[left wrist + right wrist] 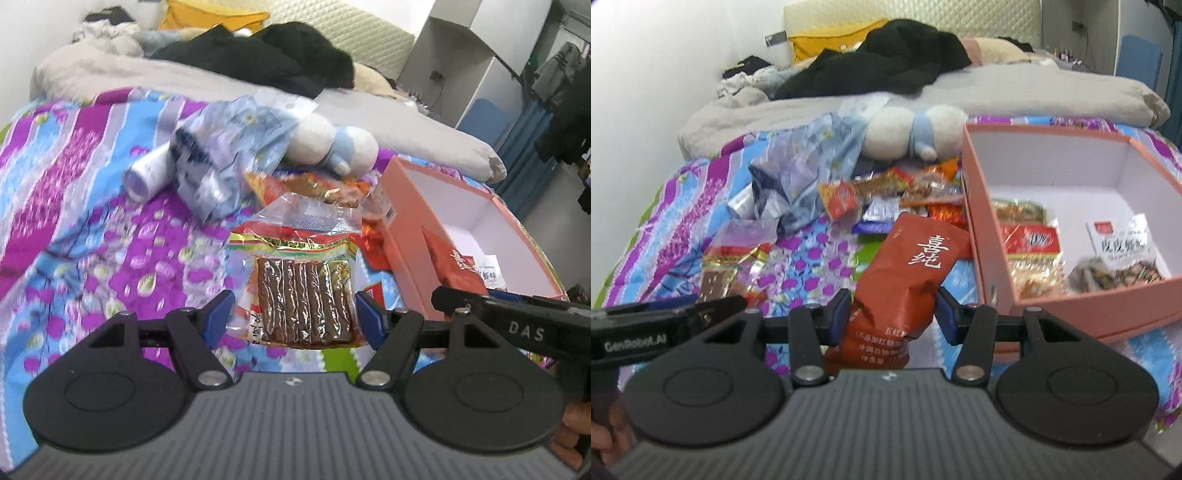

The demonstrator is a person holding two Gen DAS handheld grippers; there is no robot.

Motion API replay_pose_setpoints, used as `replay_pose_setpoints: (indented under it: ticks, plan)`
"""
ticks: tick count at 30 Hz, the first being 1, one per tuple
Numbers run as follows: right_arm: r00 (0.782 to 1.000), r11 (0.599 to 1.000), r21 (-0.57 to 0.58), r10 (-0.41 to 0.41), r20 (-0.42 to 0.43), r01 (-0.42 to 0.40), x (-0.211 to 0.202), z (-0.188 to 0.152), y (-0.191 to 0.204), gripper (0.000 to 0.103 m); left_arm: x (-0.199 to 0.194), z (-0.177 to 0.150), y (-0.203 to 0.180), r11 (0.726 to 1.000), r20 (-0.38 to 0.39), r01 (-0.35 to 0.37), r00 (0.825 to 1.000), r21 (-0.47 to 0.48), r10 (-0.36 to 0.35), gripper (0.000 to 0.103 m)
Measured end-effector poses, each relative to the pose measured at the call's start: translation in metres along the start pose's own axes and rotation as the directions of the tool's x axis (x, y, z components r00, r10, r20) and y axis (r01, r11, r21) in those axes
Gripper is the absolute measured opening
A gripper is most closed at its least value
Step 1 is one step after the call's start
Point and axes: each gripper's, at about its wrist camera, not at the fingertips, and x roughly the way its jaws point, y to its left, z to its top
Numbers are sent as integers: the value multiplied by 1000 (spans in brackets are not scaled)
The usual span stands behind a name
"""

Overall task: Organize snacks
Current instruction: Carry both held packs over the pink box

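Left to right. Your left gripper (294, 312) has a clear pack of brown sticks (303, 301) between its pads; the pack hangs off the bedspread (92, 229), so it reads as grasped, though pad contact on the film edges is hard to confirm. It's held by the lower half, probably so the top can tip into the box (406, 206) first.

Middle of the bed: the loose snack pile (905, 195) sits just beside the box's left wall, under the plush toy (916, 134), with a crumpled blue bag (809, 166) to its left. These are blurred and the labels are unreadable.

Your right gripper (891, 314) is clamped on a red pouch (908, 284). The pouch is pinched and creased at the pads, its upper end tilted toward the box. The grip is low on the pouch, likely for the same tip-in move.

Far right: the box is open and already holds 3 packs, 2 stacked by the left wall and 1 nut bag (1119, 258) at the near right. The back half is bare, so there's room.

Hidden: the pouch bottom is behind the gripper body, the box's near corner is cut off in the left view, and only part of your hand shows at the frame edges.
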Motion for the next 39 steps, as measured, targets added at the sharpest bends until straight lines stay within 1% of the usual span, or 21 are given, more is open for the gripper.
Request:
replay_pose_setpoints:
  ticks: [6,11,14,18,24,26,29,31,33,35,37,38,39]
  plan:
    - [998,1000,-4,-10,67,11,-17,19,-12,52,-7,30,-24,999,50,36,998,37,-38,75]
    - [989,999,-6,-36,143,37,-33,43,-29,52,-9,56,-49,995,86,75,993,63,-80,75]
    - [983,998,-11,-59,175,62,-40,55,-39,52,-7,73,-65,991,96,111,988,73,-118,75]
    - [974,996,-20,-85,209,91,-46,70,-52,52,-5,96,-89,984,120,141,981,108,-154,75]
    - [956,988,-1,-147,252,152,-54,90,-80,52,-3,126,-131,966,145,177,968,190,-206,75]
    - [954,986,15,-165,249,167,-56,97,-92,52,2,135,-145,959,136,200,964,202,-229,75]
    - [959,984,48,-179,219,172,-55,102,-114,52,16,146,-170,944,84,243,960,222,-267,75]
    - [960,978,61,-205,192,197,-49,102,-128,52,27,149,-189,942,61,225,967,249,-248,75]
    - [958,971,65,-239,156,232,-39,99,-142,52,38,148,-204,931,29,247,964,270,-264,75]
    - [955,959,82,-279,99,272,-23,94,-163,52,57,146,-219,926,-13,251,966,282,-258,75]
    - [952,951,89,-301,50,296,-10,89,-182,52,79,143,-231,922,-59,256,966,289,-250,75]
    - [947,944,91,-319,21,316,-1,85,-192,52,88,139,-237,921,-86,267,964,285,-253,75]
    - [943,939,93,-332,1,331,5,82,-199,52,98,135,-243,915,-123,289,957,281,-264,75]
